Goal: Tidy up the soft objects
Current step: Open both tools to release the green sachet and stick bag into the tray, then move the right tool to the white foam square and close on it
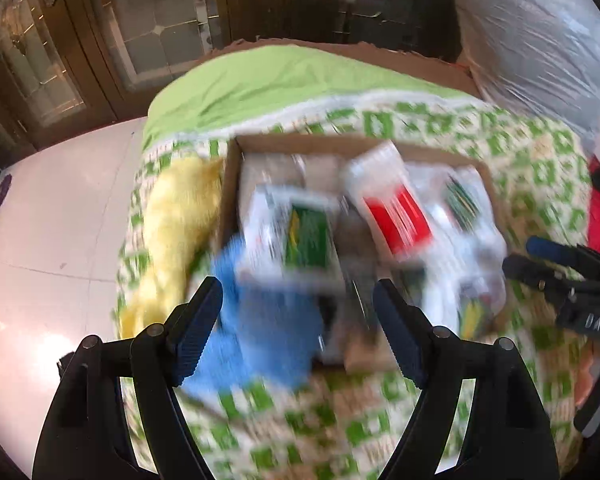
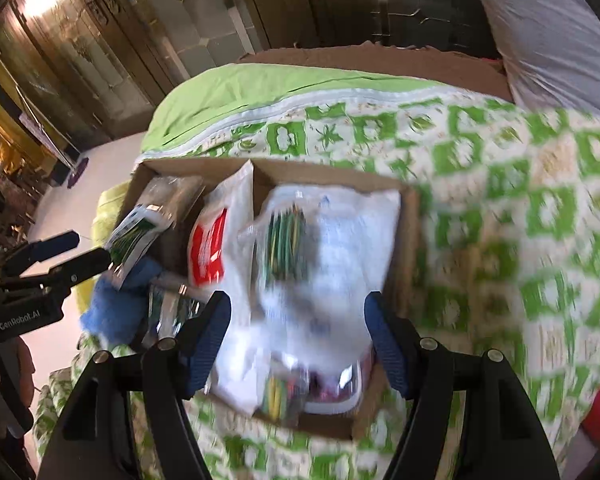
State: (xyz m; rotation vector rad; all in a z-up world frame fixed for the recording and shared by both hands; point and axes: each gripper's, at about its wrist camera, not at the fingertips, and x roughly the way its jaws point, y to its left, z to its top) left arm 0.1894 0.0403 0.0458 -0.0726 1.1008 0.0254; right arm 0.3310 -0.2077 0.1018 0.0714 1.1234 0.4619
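Green-patterned bedding covers the bed, and a cardboard box of soft packets sits on it. Both my tongs hang wide and empty above it. My left tongs are nearest the blue cloth, which lies just ahead at the box's near left corner; my right tongs face the white packet, lengthwise away from me.

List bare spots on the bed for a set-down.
Free: patterned quilt right of the cardboard box, and the plain green sheet beyond it. Crowded: the box is packed with packets; its left side is blocked by the blue cloth and yellow towel. Both tongs are open.
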